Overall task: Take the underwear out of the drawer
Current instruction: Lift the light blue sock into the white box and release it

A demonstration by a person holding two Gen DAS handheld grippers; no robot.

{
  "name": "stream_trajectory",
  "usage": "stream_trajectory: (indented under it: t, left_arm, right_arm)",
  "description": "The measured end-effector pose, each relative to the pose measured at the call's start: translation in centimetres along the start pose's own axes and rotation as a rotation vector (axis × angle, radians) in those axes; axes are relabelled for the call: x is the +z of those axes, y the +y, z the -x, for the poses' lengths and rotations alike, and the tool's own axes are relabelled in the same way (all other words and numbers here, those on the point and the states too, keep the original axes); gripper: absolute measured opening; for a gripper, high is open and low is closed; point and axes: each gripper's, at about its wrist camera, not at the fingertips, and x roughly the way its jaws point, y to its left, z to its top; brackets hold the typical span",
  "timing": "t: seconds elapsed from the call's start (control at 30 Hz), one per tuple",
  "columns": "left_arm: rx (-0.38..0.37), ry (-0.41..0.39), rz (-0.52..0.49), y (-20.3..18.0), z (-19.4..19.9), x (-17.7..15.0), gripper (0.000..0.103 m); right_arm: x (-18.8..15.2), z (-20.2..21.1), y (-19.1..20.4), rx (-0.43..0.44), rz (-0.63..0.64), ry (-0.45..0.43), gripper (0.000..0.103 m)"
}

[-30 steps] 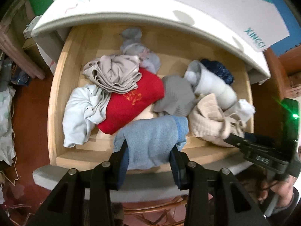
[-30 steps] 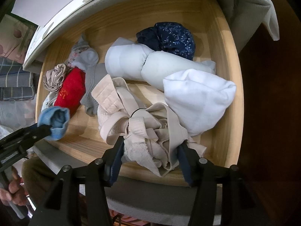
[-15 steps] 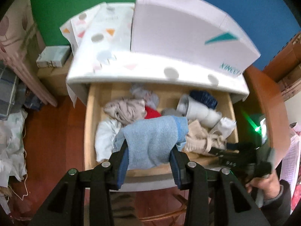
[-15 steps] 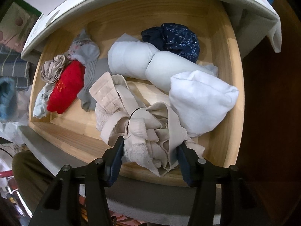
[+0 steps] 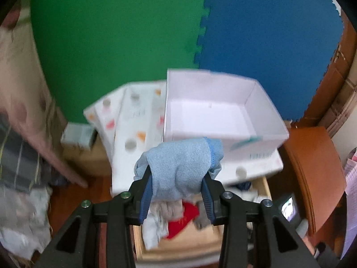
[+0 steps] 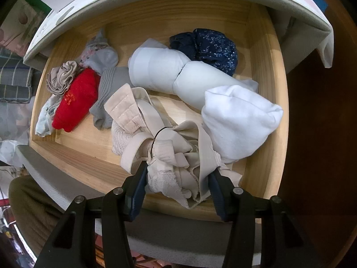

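Above the open drawer point(image 5: 266, 187) | my left gripper point(image 5: 177, 182) is clamping the light blue underwear point(image 5: 180, 167), lifted clear; I judge it should go into the white box point(image 5: 223, 120) | lower right, my right gripper point(image 6: 178, 175), pointing steeply down, has just been closing on the beige bra bundle point(image 6: 169, 149) inside the drawer; lifting it out comes next.

No text, number or brand is legible in either view. The white box point(image 5: 225, 120) carries teal lettering low on its front wall, too blurred to read. The red garment point(image 6: 77, 99) in the drawer point(image 6: 266, 93) bears a small orange embroidered mark, too small to tell whether it is writing.
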Motion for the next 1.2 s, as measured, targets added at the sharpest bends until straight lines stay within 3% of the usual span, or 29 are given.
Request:
stream_trajectory:
  t: [0.2,0.4,0.67,0.8,1.2]
  left_arm:
    - [0.013,-0.037,-0.086,-2.1,-2.4,5.9,0.040]
    - [-0.006,0.038,-0.153,-4.4,-8.5,8.6,0.040]
    - [0.044,0.179,-0.104,-4.0,-16.5,8.4,0.040]
    - [0.067,0.234,-0.074,-3.4,-18.4,7.2,0.040]
    - [0.150,0.356,0.072,-3.4,-17.8,5.0,0.040]
  right_arm:
    - [0.0,-0.1,-0.2,-0.004,0.000,-0.002,0.048]
    - [-0.1,0.0,-0.2,-0.003,-0.006,-0.004,0.048]
    - [-0.1,0.0,-1.0,0.015,-0.014,-0.004,0.048]
    - [0.0,-0.1,-1.4,0.027,-0.020,-0.002,0.048]
    - [0.2,0.0,-2.2,0.058,-0.036,0.016,0.049]
